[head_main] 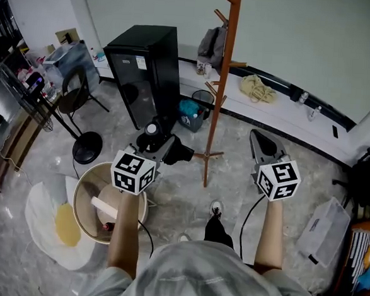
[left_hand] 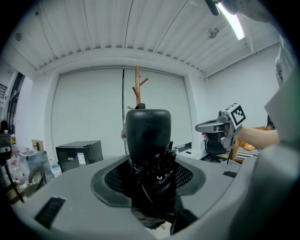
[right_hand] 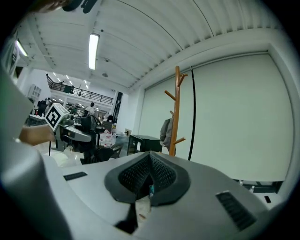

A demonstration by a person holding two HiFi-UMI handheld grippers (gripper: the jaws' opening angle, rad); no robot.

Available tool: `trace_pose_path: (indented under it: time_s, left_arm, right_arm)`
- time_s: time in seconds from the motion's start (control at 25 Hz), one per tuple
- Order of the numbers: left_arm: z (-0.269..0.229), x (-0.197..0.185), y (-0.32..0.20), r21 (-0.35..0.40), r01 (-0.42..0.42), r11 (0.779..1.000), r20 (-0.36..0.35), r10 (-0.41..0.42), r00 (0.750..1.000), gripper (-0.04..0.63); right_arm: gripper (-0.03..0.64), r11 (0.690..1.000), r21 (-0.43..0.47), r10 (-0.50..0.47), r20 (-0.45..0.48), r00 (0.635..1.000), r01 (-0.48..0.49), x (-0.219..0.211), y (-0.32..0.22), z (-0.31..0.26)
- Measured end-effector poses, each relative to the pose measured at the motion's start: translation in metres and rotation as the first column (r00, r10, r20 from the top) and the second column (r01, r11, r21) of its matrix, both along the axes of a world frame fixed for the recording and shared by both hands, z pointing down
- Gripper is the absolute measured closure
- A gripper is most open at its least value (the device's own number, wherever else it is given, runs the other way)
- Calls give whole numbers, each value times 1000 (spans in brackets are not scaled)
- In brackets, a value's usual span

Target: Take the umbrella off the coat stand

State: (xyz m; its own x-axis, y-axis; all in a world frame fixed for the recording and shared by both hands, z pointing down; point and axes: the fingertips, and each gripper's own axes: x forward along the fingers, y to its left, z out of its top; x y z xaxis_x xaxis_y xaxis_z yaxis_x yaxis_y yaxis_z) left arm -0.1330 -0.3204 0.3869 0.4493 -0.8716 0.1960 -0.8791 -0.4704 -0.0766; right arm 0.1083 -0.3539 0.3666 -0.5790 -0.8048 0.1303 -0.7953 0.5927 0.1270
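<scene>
A black folded umbrella (head_main: 172, 151) lies between the jaws of my left gripper (head_main: 163, 148), which is shut on it, a short way left of the coat stand. In the left gripper view the umbrella (left_hand: 149, 140) stands thick and dark between the pads and hides part of the stand (left_hand: 137, 89) behind it. The wooden coat stand (head_main: 221, 83) rises in the middle, with a grey garment (head_main: 212, 45) hanging on one peg. My right gripper (head_main: 258, 135) is held up to the right of the stand, shut, with nothing in it (right_hand: 149, 157).
A black cabinet (head_main: 146, 72) and a small waste bin (head_main: 197, 110) stand left of the coat stand. A beige bucket (head_main: 105, 202), a white cushion (head_main: 53, 220) and a black stool base (head_main: 87, 148) are on the floor at the left. A beige bag (head_main: 257, 88) lies on the window ledge.
</scene>
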Motion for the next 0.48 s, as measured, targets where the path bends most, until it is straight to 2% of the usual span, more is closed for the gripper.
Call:
trace_pose_path:
  time_s: [0.48]
  left_arm:
    - [-8, 3, 29, 17, -28, 999, 14, 28, 1000, 365]
  right_arm:
    - [601, 1000, -7, 14, -21, 1000, -14, -6, 19, 2]
